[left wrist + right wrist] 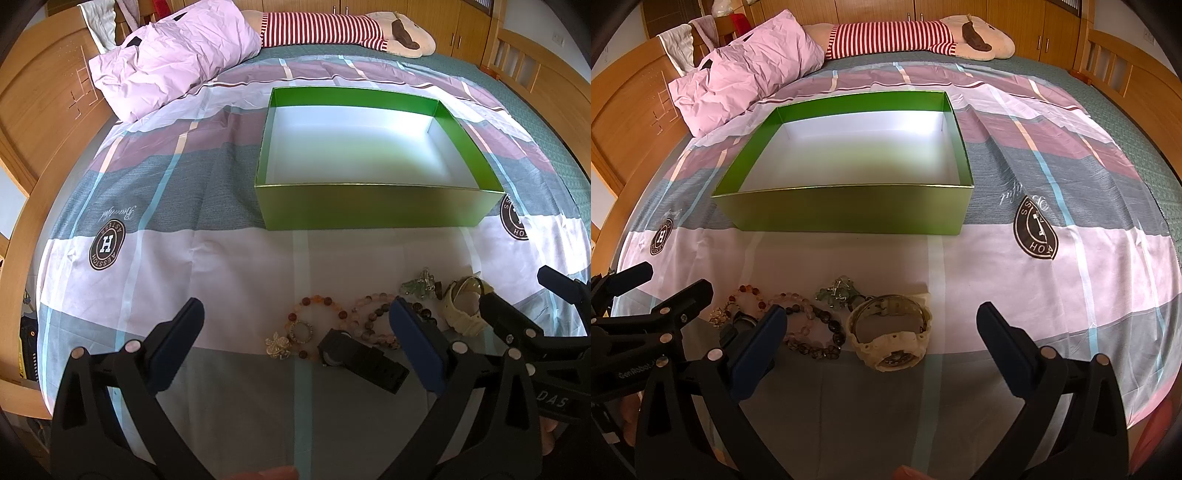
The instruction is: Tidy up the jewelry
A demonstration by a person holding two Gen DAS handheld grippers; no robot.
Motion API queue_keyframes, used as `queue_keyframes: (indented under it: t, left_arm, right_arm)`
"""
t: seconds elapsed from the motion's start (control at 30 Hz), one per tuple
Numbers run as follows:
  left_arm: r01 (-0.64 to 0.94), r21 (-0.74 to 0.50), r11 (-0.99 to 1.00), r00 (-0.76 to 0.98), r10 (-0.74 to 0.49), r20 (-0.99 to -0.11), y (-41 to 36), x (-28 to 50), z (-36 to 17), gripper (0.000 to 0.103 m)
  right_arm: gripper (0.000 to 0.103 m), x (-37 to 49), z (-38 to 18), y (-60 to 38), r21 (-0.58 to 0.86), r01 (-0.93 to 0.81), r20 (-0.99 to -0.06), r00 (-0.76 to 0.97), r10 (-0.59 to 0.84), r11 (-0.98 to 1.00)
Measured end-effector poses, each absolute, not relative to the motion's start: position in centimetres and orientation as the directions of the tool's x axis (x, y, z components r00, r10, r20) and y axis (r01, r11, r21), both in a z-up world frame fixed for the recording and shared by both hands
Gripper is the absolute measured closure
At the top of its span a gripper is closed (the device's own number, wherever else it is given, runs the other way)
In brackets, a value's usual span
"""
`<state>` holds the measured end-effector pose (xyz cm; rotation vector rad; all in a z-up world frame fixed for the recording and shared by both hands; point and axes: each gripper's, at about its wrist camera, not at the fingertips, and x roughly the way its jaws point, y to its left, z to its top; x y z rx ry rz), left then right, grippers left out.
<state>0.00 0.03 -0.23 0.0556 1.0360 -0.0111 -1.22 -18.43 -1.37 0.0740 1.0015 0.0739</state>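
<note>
Black claw point(295, 325), blue pads point(417, 347)

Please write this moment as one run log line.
left gripper: open, empty | right gripper: open, empty | green box: empty | cream watch, bracelets: on bedspread

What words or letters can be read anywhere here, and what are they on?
"H", ringed by small lettering too distorted to read surely: round badge on the bedsheet.
"HOA", partly creased: second badge.
Cursive script beside the first badge: upside down, unreadable.
"GenRobot": body of the left gripper.
"DAS", cut off: body of the right gripper.
</note>
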Motion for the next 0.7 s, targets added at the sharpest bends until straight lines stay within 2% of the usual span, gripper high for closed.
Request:
queue_keyframes:
  t: [0.7]
  left_arm:
    - [0.035,0.045,0.998,0.509,0.021,-0.861,0.16,-0.01,-0.32,0.002]
  right_arm:
    - [0.001,-1.24,-1.34,-18.33,0.096,-0.028,-0.838,0.537,0.095,0.995]
